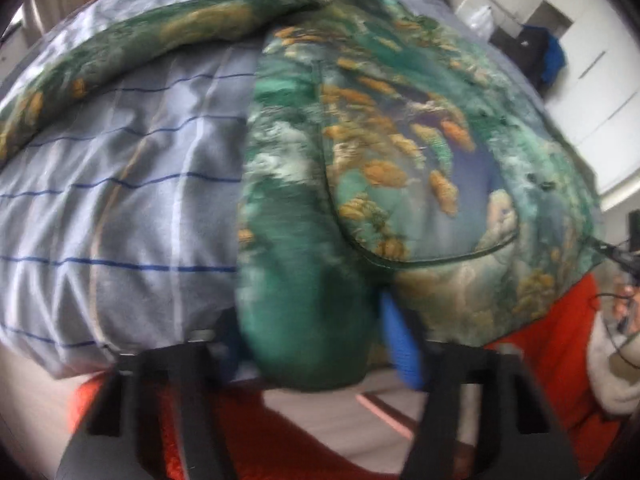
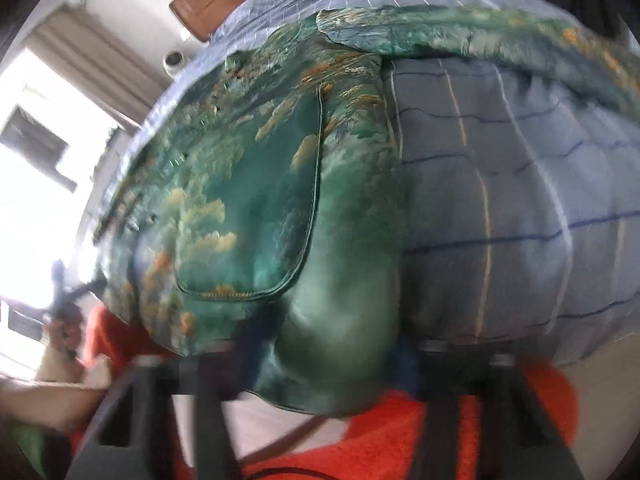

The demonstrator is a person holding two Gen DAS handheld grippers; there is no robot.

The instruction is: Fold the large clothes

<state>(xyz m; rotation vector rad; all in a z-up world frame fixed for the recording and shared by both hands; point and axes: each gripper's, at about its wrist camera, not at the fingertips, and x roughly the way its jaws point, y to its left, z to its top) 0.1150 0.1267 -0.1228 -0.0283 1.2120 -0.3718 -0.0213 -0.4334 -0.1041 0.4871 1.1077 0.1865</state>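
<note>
There is one large green satin garment [image 1: 360, 152] with orange and white printed pattern, with one curved patch pocket [image 1: 404, 184] on it. It lies on one bed with one grey-blue checked cover [image 1: 120, 208]. One pair of tongs [image 1: 316, 344] shows in each wrist view.

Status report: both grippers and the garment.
Left gripper and right gripper: each has green printed garment hem between fingers, grip unconfirmed. Garment partly folded on striped bedding. Nothing in the way.

green-orange printed garment [image 1: 360, 152], blue-striped grey bedding [image 1: 140, 200]
</note>
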